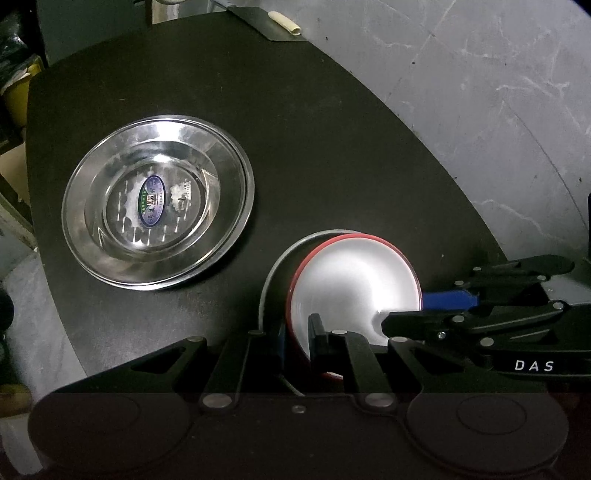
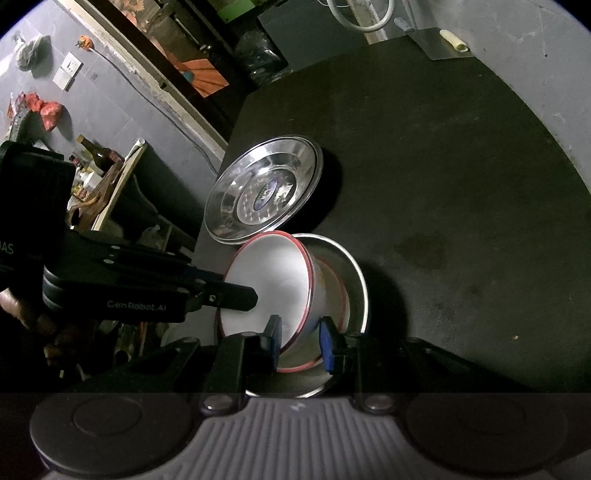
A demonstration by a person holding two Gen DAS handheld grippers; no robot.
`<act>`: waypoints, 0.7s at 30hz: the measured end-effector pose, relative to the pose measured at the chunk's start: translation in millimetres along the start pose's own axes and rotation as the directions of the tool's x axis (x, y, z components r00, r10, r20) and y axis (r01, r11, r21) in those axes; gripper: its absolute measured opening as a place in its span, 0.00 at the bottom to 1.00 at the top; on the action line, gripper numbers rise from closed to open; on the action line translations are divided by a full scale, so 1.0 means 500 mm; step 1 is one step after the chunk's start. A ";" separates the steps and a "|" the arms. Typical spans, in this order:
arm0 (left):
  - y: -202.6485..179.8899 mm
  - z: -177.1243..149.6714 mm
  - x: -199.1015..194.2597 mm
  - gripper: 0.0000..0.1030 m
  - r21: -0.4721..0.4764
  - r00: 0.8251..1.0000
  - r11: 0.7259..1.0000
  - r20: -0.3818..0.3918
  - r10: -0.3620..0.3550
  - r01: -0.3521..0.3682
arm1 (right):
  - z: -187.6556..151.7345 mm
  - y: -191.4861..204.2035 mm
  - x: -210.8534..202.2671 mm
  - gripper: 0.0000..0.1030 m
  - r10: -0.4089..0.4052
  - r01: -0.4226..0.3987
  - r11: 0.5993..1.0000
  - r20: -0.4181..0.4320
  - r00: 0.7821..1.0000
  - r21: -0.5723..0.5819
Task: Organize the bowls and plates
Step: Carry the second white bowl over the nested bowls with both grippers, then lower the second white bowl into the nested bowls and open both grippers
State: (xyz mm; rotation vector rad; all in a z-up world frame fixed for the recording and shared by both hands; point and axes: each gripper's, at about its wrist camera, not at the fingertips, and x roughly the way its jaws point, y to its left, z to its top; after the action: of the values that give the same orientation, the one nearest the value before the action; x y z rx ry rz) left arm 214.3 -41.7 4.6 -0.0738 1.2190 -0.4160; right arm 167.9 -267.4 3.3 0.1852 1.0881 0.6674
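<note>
Dark round surface [image 1: 332, 129], dusty and scuffed, beside a grey marbled floor. On its left part, a stack of shiny round steel plates [image 1: 158, 211] with an oval blue sticker at the centre, lying flat. Just beside the stack, a white bowl with a red rim [image 1: 354, 284], tilted inside a wider shallow steel bowl [image 2: 354, 273]. Left tool [image 1: 299, 343] clamped narrow on the near wall of the red-rimmed bowl, one finger inside, one outside. Right tool [image 2: 299, 341] likewise astride that bowl's rim, blue pads [image 2: 327, 343] on either side of the wall, jaws narrow; whether the pads press the wall cannot be told. At the surface's far edge, a flat grey metal sheet [image 1: 266, 22] carrying a small cream tube [image 1: 284, 22].
</note>
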 end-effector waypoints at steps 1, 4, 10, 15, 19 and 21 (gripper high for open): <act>0.000 0.000 0.000 0.11 0.001 1.000 1.000 -0.001 0.001 -0.001 | 0.000 0.001 0.001 0.25 -0.001 0.001 1.000 0.000 1.000 -0.002; 0.000 -0.001 0.002 0.11 0.003 1.000 1.000 -0.005 0.002 -0.002 | 0.000 0.002 0.002 0.25 -0.005 0.005 1.000 -0.004 1.000 -0.009; 0.000 -0.001 0.006 0.11 0.005 1.000 1.000 -0.013 0.000 0.000 | 0.001 0.010 0.000 0.25 -0.027 0.026 0.999 -0.012 1.000 -0.033; -0.001 -0.001 0.008 0.11 0.004 1.000 1.000 -0.015 0.000 0.000 | 0.003 0.013 0.001 0.26 -0.038 0.037 0.998 -0.018 0.999 -0.045; -0.002 -0.001 0.011 0.12 0.005 1.000 1.000 -0.016 0.000 0.000 | 0.005 0.020 -0.001 0.26 -0.053 0.051 0.997 -0.019 0.998 -0.057; -0.002 -0.001 0.010 0.13 0.005 1.000 1.000 -0.015 0.000 0.000 | 0.004 0.021 -0.003 0.26 -0.060 0.059 0.996 -0.017 0.998 -0.060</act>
State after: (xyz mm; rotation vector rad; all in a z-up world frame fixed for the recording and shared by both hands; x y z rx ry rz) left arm 215.0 -44.5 0.2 -0.0668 1.2327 -0.4199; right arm 165.1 -259.7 10.1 0.0949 1.0866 0.6484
